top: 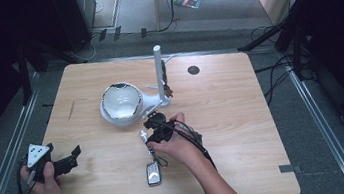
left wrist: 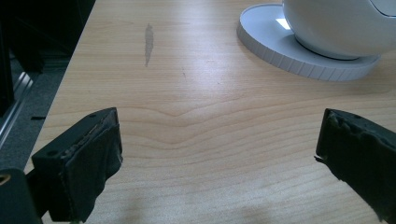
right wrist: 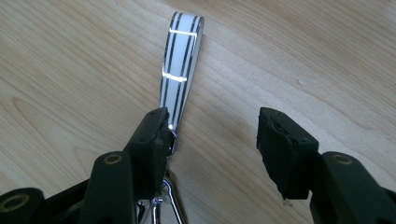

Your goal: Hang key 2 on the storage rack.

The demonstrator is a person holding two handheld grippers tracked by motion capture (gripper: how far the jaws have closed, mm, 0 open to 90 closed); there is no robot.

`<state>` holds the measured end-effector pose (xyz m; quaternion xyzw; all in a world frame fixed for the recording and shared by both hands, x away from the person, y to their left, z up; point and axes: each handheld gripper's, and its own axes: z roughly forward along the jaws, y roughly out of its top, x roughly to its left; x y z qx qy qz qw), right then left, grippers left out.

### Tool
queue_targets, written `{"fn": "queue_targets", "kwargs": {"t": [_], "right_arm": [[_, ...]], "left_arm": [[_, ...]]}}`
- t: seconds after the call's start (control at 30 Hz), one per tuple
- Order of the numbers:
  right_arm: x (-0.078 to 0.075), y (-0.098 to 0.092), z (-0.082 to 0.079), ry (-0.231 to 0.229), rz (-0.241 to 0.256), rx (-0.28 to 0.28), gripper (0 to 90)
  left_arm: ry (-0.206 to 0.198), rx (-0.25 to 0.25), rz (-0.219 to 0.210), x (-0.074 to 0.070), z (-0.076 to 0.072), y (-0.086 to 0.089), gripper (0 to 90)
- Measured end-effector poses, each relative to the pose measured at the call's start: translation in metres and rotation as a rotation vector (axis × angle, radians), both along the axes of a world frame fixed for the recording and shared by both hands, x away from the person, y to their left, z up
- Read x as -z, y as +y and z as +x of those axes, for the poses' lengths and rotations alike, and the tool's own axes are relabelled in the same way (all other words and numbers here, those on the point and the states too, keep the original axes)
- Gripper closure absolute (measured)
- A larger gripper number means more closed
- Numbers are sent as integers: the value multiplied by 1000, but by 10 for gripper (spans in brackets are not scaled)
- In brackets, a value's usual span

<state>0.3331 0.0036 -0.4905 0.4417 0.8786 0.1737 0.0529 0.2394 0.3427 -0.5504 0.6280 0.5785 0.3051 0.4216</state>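
Clearly, the right gripper [right wrist: 212, 140] sits spread over the keychain's striped strap [right wrist: 181, 65], nothing pinched yet.

On the wooden surface [top: 243, 118] the keychain lies in front of the person, its strap end near the white round lamp [top: 121, 103] and its silver key fob [top: 153, 173] nearer the table's front edge; in the right gripper view the strap runs away from the jaws, just beside the left one, with the metal ring [right wrist: 163, 205] low between them. To do this well, I judge the gripper should shift sideways until the strap's base is centred between the jaws, settle low to the surface, then close squarely across the flat webbing rather than on the slippery ring. The left gripper [left wrist: 219, 154] hovers wide open above bare wood, well apart, facing the lamp's base.
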Motion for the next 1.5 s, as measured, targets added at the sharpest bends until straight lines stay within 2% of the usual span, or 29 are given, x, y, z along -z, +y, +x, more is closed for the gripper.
{"fn": "queue_targets", "kwargs": {"t": [0.1,0.33,0.47,0.73,0.9,1.07,1.13,1.2,1.3,1.5], "right_arm": [[2,3,-1,13,-5,-5,455],[5,10,0,103,3,21,464],[7,13,1,125,-6,32,468],[8,14,2,159,-3,82,577],[11,20,1,190,-23,63,607],[15,27,-2,198,-65,45,644],[17,29,-2,200,-80,56,668],[18,29,-1,188,-79,52,690],[18,30,-1,180,-103,54,739],[18,35,-6,142,-151,34,750]], "left_arm": [[1,1,0,0,0,0,7],[1,1,-3,0,0,0,7],[2,2,-3,0,0,0,7],[2,2,-4,0,0,0,7],[4,3,-3,0,0,1,7],[3,3,-4,0,0,1,7],[4,3,-4,0,0,1,7],[3,3,-5,0,0,1,7],[4,4,-6,0,0,1,7],[5,2,-5,0,0,0,7]]}}
